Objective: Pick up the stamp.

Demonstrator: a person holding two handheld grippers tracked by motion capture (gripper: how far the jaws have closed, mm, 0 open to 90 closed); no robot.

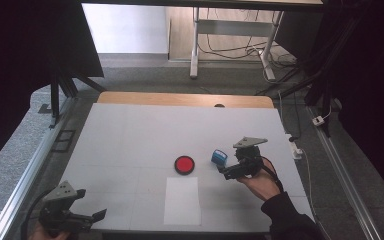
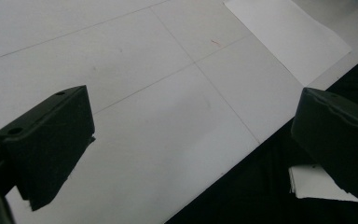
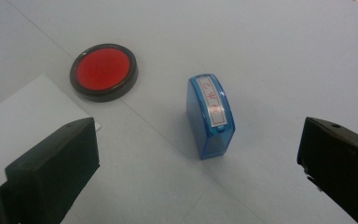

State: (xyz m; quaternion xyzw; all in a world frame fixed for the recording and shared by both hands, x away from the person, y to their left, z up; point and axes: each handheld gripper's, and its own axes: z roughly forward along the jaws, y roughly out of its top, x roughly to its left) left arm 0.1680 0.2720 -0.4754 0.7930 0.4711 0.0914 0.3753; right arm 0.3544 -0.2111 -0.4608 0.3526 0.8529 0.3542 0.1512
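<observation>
A small blue stamp (image 1: 219, 156) (image 3: 211, 116) with a white label stands on the grey table right of centre. A round red ink pad (image 1: 184, 164) (image 3: 103, 71) in a black rim lies to its left. A white sheet of paper (image 1: 182, 200) (image 3: 18, 121) (image 2: 286, 35) lies near the front edge. My right gripper (image 1: 225, 172) (image 3: 200, 168) is open, just in front of the stamp, with the stamp ahead between its jaws and not touched. My left gripper (image 1: 92, 217) (image 2: 186, 144) is open and empty over the table's front left corner.
The grey table top (image 1: 145, 135) ends in a wooden strip (image 1: 185, 99) at the back. A metal rail (image 1: 25, 175) runs along the left side and cables (image 1: 300, 150) lie off the right edge. A desk frame (image 1: 230, 35) stands on the floor beyond.
</observation>
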